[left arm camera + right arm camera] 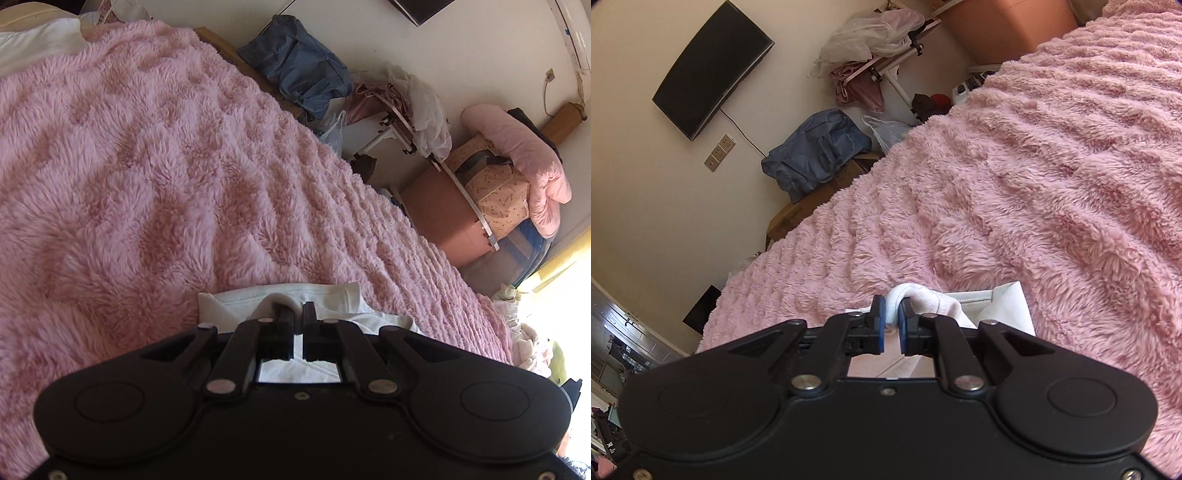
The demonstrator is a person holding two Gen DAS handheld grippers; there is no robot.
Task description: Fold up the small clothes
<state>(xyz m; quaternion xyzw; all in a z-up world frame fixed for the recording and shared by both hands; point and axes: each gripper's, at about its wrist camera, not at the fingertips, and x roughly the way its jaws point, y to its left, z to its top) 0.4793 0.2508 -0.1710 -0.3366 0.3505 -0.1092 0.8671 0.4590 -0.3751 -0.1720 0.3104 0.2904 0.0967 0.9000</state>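
White garment (997, 301) pinched in both tools, no legible label.

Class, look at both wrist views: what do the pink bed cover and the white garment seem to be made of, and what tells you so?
Pink bed cover: probably plush synthetic fleece; long shaggy pile in ridged tufts. White garment: apparently soft matte knit, perhaps cotton; it bunches limply between the pads, and a stitched hem shows in the left view.

Matte black left gripper (294, 312) and right gripper (892, 312), silver pivot rivets, blue pads on the right
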